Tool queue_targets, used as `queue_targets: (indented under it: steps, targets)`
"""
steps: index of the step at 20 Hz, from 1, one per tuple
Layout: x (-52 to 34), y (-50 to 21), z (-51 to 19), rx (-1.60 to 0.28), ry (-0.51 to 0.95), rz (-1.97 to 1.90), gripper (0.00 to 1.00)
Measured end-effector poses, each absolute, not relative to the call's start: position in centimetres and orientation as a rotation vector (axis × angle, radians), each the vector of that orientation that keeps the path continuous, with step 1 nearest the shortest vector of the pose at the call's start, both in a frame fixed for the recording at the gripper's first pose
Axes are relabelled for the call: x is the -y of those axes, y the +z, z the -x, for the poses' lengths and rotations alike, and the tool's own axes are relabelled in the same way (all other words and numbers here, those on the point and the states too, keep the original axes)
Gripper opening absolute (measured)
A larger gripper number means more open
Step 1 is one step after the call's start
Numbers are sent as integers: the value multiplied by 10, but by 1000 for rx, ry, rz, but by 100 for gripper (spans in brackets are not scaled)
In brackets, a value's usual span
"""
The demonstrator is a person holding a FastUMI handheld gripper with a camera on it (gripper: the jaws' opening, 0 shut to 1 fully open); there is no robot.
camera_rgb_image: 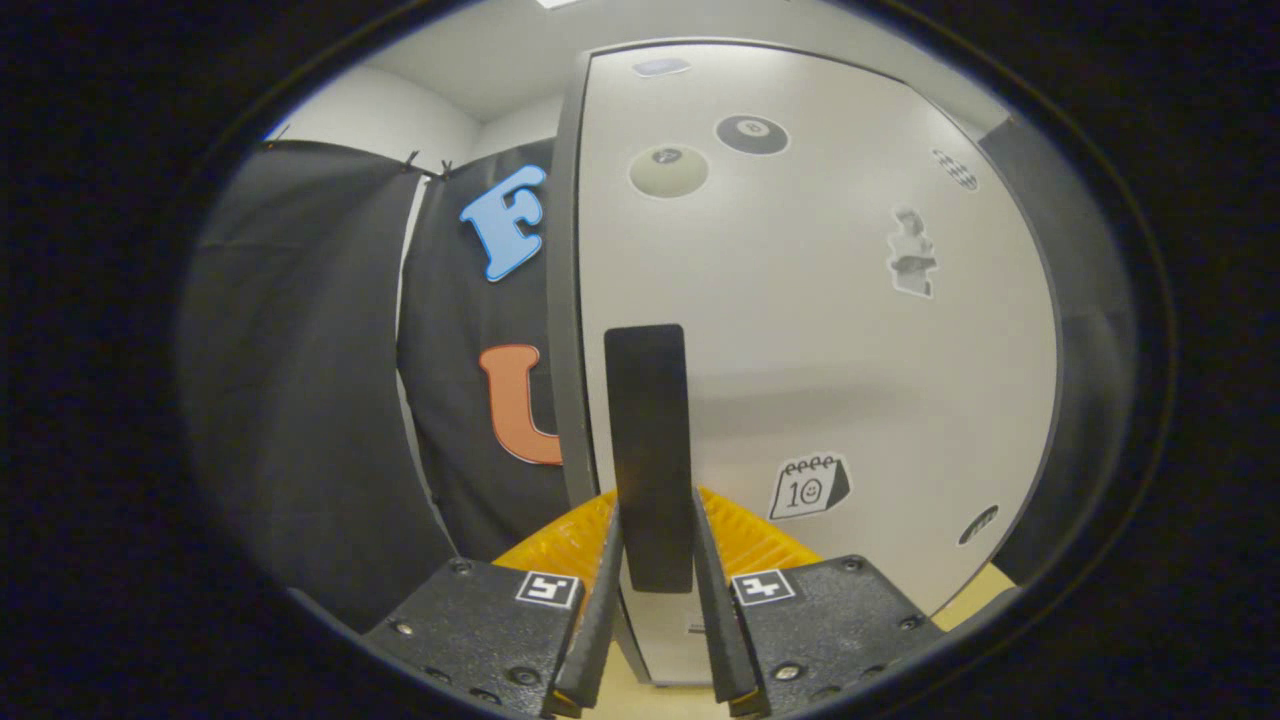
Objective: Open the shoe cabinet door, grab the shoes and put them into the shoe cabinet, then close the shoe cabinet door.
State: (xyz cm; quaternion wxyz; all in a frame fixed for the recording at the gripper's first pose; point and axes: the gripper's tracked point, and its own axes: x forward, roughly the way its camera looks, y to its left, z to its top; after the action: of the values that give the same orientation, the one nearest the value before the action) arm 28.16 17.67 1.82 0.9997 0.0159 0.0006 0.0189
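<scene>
A white shoe cabinet door (820, 330) with several stickers stands upright right in front of me. Its tall black handle (648, 420) sits near the door's left side, next to the dark grey door edge (565, 300). My gripper (655, 505) is at the lower part of this handle, one finger on each side, and both fingers (608, 560) press against it. I cannot tell whether the door is ajar.
A black cloth wall (300, 400) hangs to the left of the cabinet, close behind the door edge. A dark panel (1085, 330) runs along the right of the door. A pale wooden surface (635, 698) lies below the door's bottom edge.
</scene>
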Motion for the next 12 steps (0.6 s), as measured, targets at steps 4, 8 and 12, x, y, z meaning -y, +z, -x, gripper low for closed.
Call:
queue_targets:
  steps: [4, 8, 12]
  targets:
    - [-174, 14, -279, -41, 30, -1, 34]
    - [-174, 14, -262, -67, 101, -17, 28]
    - [-177, 15, -234, -70, 164, -5, 28]
